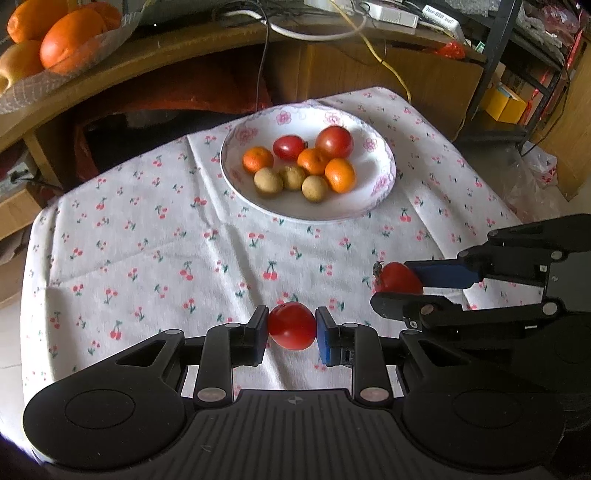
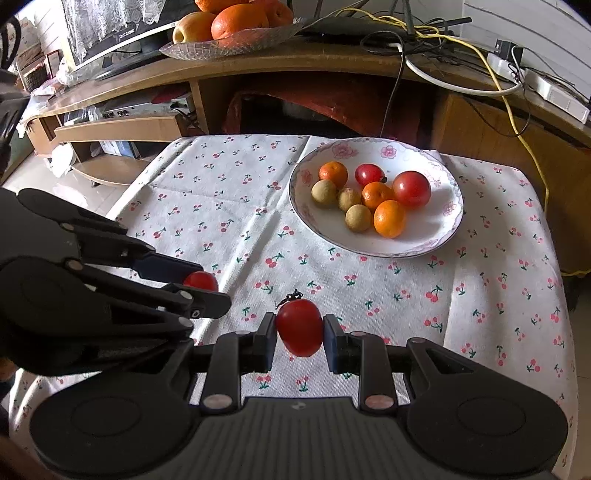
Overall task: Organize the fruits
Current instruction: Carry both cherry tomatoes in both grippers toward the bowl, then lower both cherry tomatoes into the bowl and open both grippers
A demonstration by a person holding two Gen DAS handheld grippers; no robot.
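My left gripper [image 1: 291, 326] is shut on a small red tomato [image 1: 291, 325] just above the cherry-print cloth. My right gripper [image 2: 299, 328] is shut on another red tomato [image 2: 299, 326] with a dark stem. Each gripper shows in the other's view: the right gripper [image 1: 400, 286] with its tomato [image 1: 397, 277], the left gripper [image 2: 197, 284] with its tomato [image 2: 201, 280]. A white flowered plate [image 1: 376, 184] [image 2: 443, 229] at the far side holds two tomatoes, three small oranges and three tan round fruits.
The cherry-print cloth [image 1: 147, 240] [image 2: 221, 184] covers a small table. Behind it stands a wooden desk [image 2: 258, 62] with cables, a yellow cord and a glass dish of oranges [image 1: 55, 40] [image 2: 236, 29]. A shelf with boxes [image 1: 517, 99] is at the right.
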